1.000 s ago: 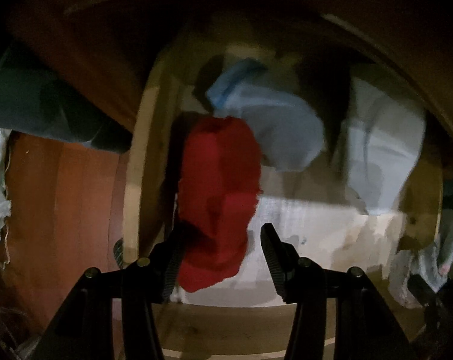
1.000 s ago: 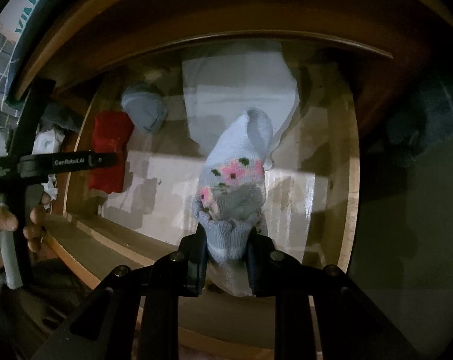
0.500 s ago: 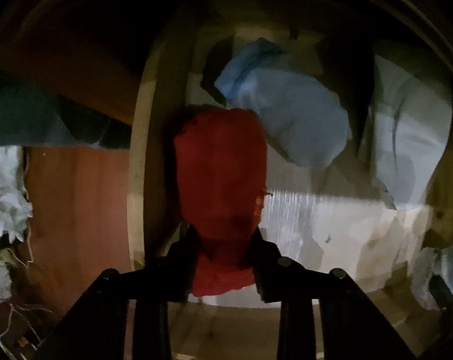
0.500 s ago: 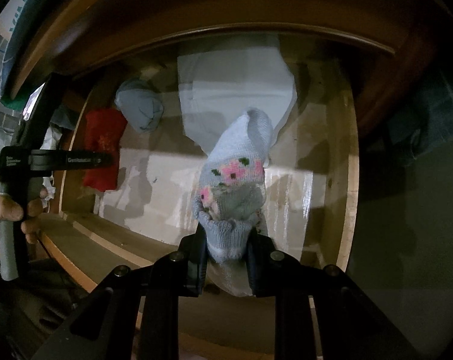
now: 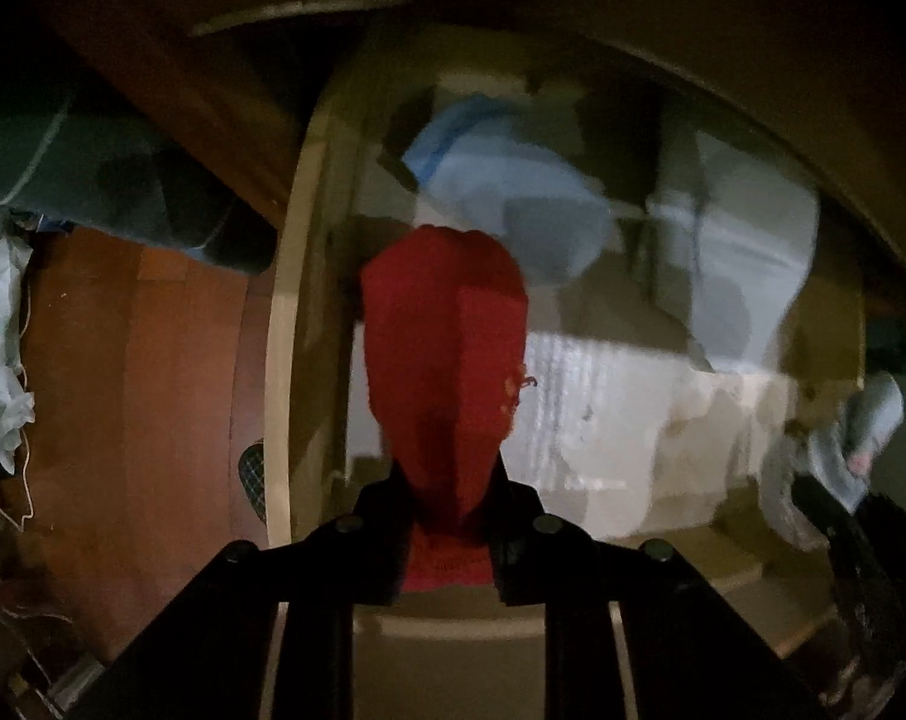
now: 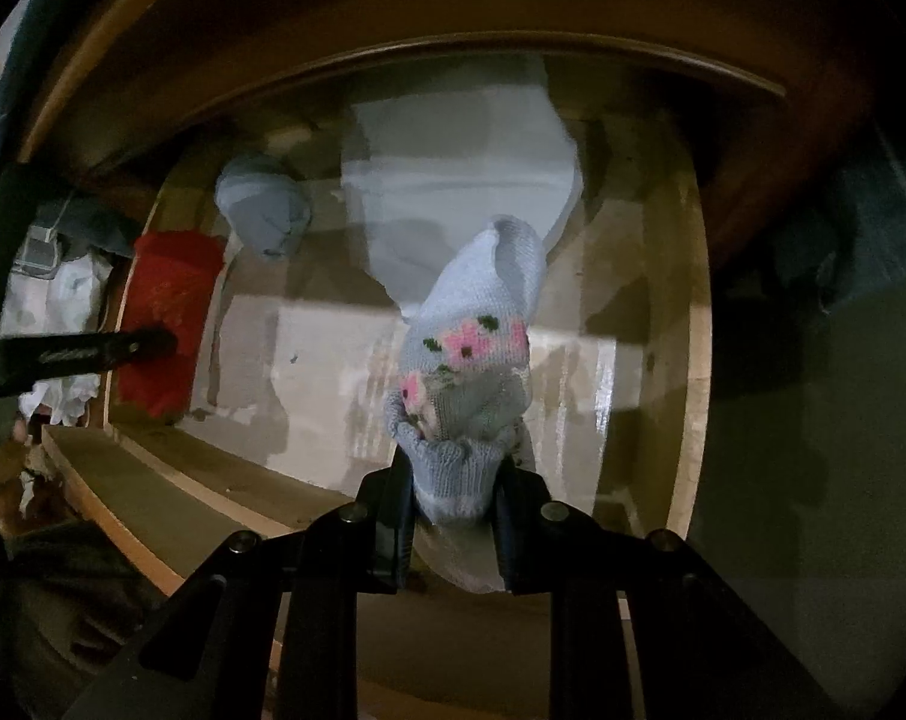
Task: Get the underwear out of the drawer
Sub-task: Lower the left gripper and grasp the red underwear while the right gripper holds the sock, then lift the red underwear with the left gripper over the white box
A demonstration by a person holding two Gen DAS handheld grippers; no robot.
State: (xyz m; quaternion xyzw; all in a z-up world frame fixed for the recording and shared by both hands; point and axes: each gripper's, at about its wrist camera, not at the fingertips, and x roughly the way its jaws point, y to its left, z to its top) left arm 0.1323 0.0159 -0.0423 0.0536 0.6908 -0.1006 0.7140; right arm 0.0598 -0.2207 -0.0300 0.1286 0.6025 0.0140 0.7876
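Left gripper [image 5: 447, 531], open earlier, now closing on red garment [image 5: 447, 360] (right gripper [image 6: 456, 516] clamps sock [image 6: 471, 372]).

both wrist views down, sharing drawer [image 5: 285, 324]

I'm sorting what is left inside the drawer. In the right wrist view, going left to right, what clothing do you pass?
Red garment → small grey-blue bundle → white folded garment → flowered sock clamped in the right gripper.
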